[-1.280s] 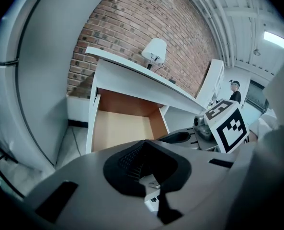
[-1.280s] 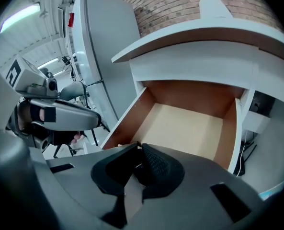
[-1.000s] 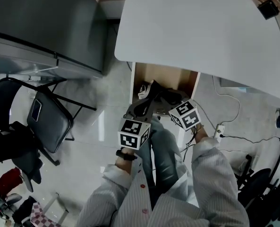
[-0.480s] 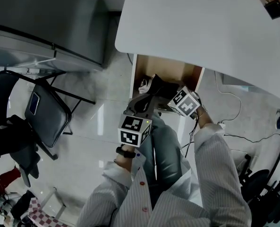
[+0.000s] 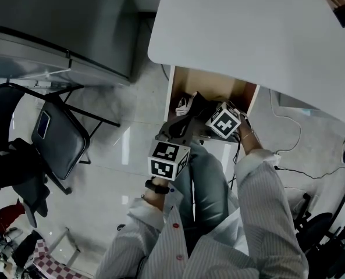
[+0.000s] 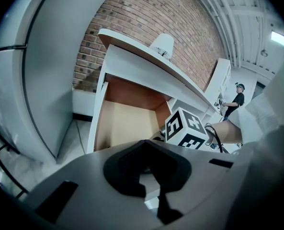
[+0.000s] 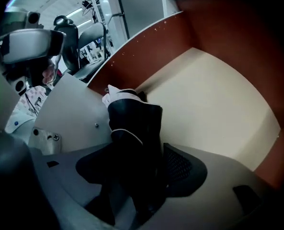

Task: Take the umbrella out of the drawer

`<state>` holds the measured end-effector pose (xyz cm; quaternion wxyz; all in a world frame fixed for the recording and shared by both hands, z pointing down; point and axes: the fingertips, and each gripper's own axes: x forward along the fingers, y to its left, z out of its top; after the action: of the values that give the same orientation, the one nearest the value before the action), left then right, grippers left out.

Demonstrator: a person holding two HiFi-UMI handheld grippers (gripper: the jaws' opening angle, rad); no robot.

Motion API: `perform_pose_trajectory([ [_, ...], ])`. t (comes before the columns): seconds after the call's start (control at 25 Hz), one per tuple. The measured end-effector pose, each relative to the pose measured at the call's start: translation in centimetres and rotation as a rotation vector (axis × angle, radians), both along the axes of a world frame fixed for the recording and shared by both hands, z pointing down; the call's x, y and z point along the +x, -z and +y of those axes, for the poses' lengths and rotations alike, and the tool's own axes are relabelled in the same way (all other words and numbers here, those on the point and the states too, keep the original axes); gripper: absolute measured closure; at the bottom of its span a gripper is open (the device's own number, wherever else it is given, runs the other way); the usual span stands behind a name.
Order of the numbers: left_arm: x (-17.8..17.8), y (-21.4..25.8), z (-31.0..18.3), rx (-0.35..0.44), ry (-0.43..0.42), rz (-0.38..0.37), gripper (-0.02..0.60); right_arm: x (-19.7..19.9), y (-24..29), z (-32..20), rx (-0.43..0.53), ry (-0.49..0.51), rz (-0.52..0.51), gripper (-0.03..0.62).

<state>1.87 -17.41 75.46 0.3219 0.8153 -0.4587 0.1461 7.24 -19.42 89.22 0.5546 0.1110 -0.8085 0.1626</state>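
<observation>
Folded black umbrella in the open drawer, right gripper spread around it

The umbrella (image 7: 134,128) is a dark folded bundle with pale trim, lying inside the drawer (image 5: 214,89) near the drawer's front; it looks light, its cloth soft and probably slippery over stiff ribs, so the firm middle of the bundle seems a safer hold than any loose flap; the right gripper (image 7: 137,166) points steeply down into the drawer, its jaws have just been opening and stand wide with the umbrella between them, pads not pressing on it; the left gripper (image 6: 146,163) sits at the drawer's front edge, jaws together, nothing visibly held.
</observation>
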Motion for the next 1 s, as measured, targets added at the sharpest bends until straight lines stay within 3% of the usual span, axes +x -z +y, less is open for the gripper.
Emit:
perform_pose_trajectory([
  [0.32, -1.0, -0.1, 0.2, -0.008, 0.013, 0.006, 0.572, -0.6, -0.9, 0.0, 0.005, 0.088, 0.012, 0.296],
  [0.36, -1.0, -0.1, 0.2, -0.010, 0.014, 0.005, 0.572, -0.9, -0.9, 0.4, -0.010, 0.112, 0.004, 0.379],
  [0.68, -0.8, 0.5, 0.2, -0.022, -0.001, 0.005, 0.572, -1.3, -0.2, 1.0, -0.028, 0.172, 0.023, 0.407],
  [1.0, -2.1, 2.8, 0.1, -0.027, 0.019, 0.003, 0.572, -1.4, 1.8, 1.5, -0.068, 0.134, 0.023, 0.414],
])
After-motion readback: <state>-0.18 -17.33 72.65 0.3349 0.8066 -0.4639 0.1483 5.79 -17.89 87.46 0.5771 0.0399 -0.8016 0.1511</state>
